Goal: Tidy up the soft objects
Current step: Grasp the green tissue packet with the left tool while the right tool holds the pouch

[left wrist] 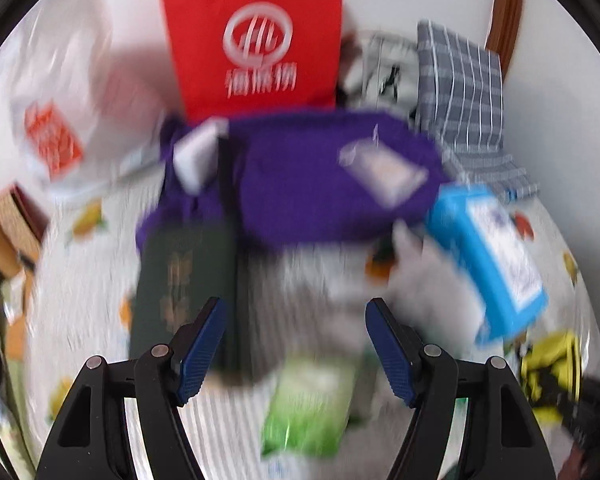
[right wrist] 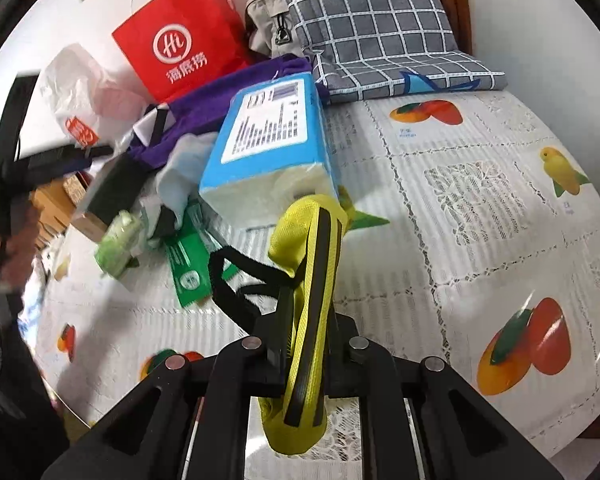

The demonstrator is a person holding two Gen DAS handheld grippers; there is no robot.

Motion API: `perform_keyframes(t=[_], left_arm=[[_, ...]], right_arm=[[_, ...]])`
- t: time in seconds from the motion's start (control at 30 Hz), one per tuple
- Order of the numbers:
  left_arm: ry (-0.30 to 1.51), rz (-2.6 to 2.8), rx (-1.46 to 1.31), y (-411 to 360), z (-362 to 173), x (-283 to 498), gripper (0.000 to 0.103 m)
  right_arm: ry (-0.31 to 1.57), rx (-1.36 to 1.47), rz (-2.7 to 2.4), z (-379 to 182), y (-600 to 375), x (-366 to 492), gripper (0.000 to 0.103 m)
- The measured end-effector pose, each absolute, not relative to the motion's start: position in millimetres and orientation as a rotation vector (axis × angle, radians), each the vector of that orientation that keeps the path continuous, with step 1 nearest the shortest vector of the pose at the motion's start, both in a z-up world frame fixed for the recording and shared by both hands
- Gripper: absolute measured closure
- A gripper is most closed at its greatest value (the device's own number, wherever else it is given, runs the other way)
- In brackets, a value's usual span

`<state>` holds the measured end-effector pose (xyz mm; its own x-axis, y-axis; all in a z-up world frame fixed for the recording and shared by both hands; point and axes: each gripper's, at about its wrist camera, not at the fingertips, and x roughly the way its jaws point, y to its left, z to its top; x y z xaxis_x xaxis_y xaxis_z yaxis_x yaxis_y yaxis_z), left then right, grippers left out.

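My left gripper (left wrist: 296, 344) is open and hangs over the cluttered table with nothing between its blue pads (left wrist: 204, 344); this view is blurred. Below it lie a light green soft packet (left wrist: 308, 408), a dark green booklet (left wrist: 180, 280) and a crumpled purple cloth (left wrist: 312, 176). My right gripper (right wrist: 304, 316) is shut on a yellow and black fabric pouch (right wrist: 312, 272) with black straps, held above the tablecloth. A blue tissue pack (right wrist: 268, 136) lies just beyond the pouch and leans on the purple cloth (right wrist: 204, 108).
A red paper bag (right wrist: 180, 40) stands at the back, with a folded grey checked cloth (right wrist: 380, 28) and a beige bag (right wrist: 268, 20) beside it. A white plastic bag (left wrist: 60, 100) lies at the left. The fruit-print tablecloth (right wrist: 480, 200) covers the right side.
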<state>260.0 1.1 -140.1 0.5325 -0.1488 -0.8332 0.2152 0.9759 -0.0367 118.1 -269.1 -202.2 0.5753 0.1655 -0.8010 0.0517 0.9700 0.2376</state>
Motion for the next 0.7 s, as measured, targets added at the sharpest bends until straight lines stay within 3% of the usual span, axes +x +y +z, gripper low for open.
perform_keyframes(t=[0.27,0.67,0.7], left_arm=[[0.968,-0.253,0.116,3.8,-154.8,204.9,0.032],[1.051,-0.225,0.131,-6.7,-206.5,223.8,0.032],[1.029,-0.218,0.137,-7.8,-206.6,222.7,0.036]], right_arm=[[0.945,0.222,0.077,-206.6,-263.2,111.2,0.091],[0.970,0.213,0.090,-212.2,-254.9,114.9,0.090],[0.969,0.208,0.094,-212.1,-253.6,115.0,0.090]])
